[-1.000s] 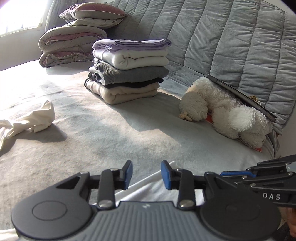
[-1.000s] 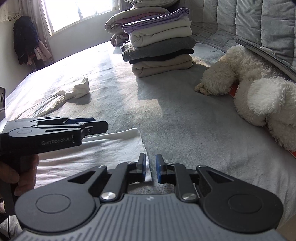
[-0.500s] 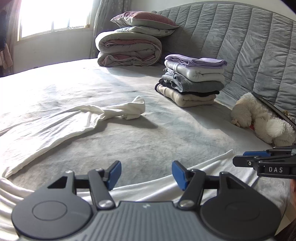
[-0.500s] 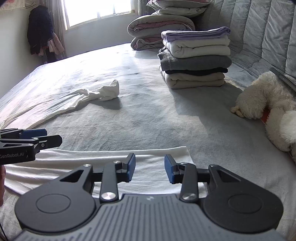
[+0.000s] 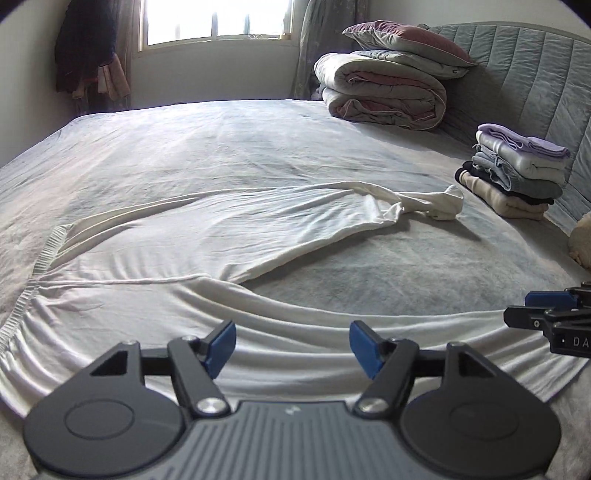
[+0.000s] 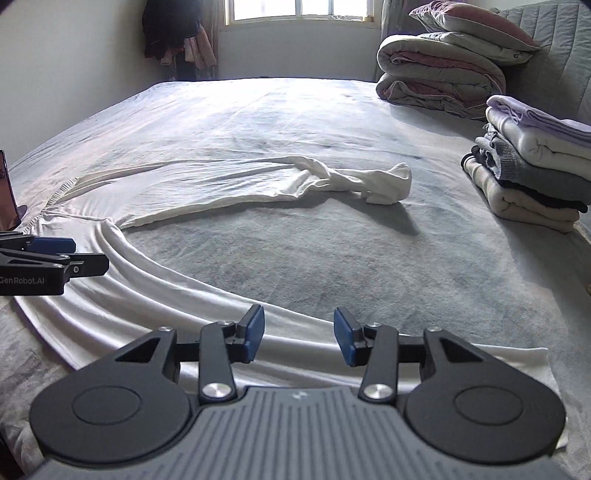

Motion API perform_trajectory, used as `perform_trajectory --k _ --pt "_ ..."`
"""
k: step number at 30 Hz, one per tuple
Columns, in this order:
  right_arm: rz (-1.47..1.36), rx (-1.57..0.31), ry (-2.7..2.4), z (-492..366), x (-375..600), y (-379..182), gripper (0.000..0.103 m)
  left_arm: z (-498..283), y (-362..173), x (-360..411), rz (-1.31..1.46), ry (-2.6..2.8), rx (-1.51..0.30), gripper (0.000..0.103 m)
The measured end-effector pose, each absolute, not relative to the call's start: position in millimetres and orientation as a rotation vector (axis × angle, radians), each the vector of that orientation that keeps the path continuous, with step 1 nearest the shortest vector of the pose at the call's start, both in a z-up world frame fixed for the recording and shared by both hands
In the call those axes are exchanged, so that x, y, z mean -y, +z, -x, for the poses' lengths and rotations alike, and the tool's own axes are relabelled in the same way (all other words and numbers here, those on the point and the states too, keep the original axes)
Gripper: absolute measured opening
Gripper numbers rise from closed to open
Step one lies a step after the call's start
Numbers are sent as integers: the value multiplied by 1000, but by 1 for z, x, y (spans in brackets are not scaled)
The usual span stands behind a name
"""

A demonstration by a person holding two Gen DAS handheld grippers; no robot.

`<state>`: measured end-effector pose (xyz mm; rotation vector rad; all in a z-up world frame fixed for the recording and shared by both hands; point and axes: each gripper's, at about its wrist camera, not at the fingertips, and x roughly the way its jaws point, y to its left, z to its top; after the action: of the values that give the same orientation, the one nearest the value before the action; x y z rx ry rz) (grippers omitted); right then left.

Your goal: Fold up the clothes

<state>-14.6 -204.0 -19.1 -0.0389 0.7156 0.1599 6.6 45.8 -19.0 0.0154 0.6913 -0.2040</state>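
Both grippers hang low over the near edge of a grey bed (image 5: 258,147), angled downward and pointing across it toward the window (image 5: 214,18). The left gripper (image 5: 288,347) has its blue-padded jaws spread wide; they have just been opening, and nothing sits between them, only the cloth lying below. The right gripper (image 6: 299,338) is parted less widely, its jaws also just opened further, and they too are empty above the cloth. Seen from the left camera, the right gripper's tips (image 5: 543,310) reach in from the right edge; from the right camera, the left gripper's tips (image 6: 51,254) come in from the left, so the two tools sit side by side. The white trousers (image 5: 184,240) lie spread on the bed, one leg running along the near edge under both grippers, the other curving away to a bunched cuff. A stack of folded clothes (image 6: 532,170) stands near the padded headboard (image 5: 535,74), beside a rolled quilt (image 6: 439,77) topped by pillows (image 6: 476,22).
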Motion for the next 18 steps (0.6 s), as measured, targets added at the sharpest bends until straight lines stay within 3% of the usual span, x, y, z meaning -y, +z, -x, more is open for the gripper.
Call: perform_trajectory --k 7,18 --pt "62 -733 248 2 154 -25 47 5 -16 -110 44 -73 -654 77" --pt "189 -680 493 32 86 -40 50 30 -22 -216 172 159 -619 78"
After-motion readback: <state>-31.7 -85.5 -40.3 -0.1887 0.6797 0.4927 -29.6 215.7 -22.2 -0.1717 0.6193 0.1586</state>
